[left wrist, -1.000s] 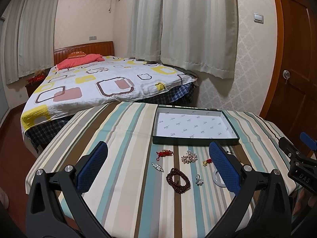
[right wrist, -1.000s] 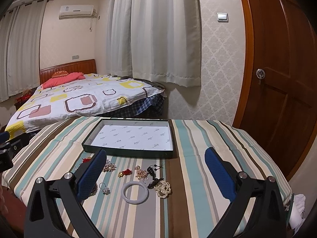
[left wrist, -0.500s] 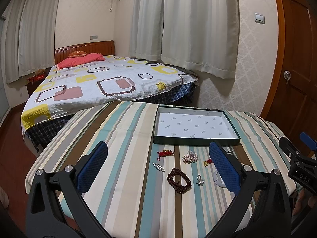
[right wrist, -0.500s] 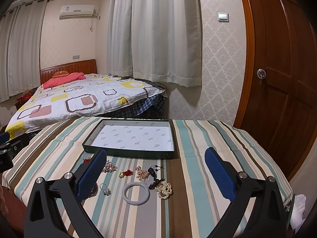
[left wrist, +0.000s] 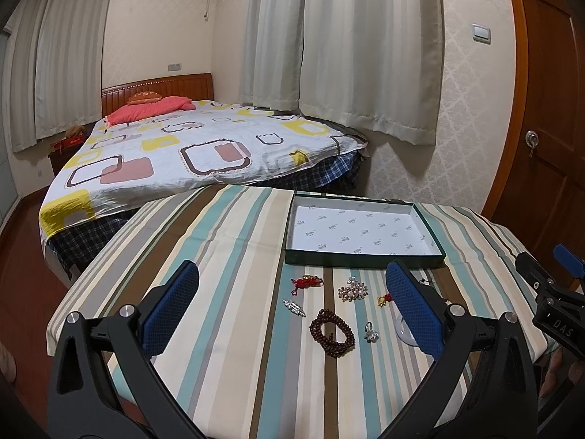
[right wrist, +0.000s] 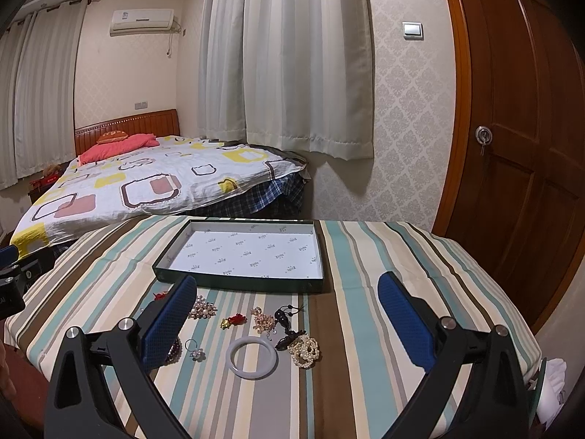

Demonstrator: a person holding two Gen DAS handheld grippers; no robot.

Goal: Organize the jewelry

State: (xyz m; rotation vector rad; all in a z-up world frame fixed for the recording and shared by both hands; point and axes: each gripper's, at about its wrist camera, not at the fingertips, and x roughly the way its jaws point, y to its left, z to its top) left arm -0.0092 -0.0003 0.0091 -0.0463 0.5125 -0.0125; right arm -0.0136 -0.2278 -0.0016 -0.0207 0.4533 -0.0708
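nearby, jewelry [right wrist: 252, 333] lies before the green tray [right wrist: 237, 285].

A desk [right wrist: 384, 256] draped in a striped cloth carries a shallow green tray [right wrist: 237, 281] at 12 o'clock. Just below it lie a white bangle [right wrist: 252, 357], a pearl strand [right wrist: 304, 350], a dark bead bracelet [left wrist: 332, 333], brooches and charms.

One tray [right wrist: 234, 285], one white bangle [right wrist: 251, 357], two bead bracelets [left wrist: 332, 333] [right wrist: 303, 351] and two grippers [left wrist: 292, 307] [right wrist: 289, 314] are being counted.
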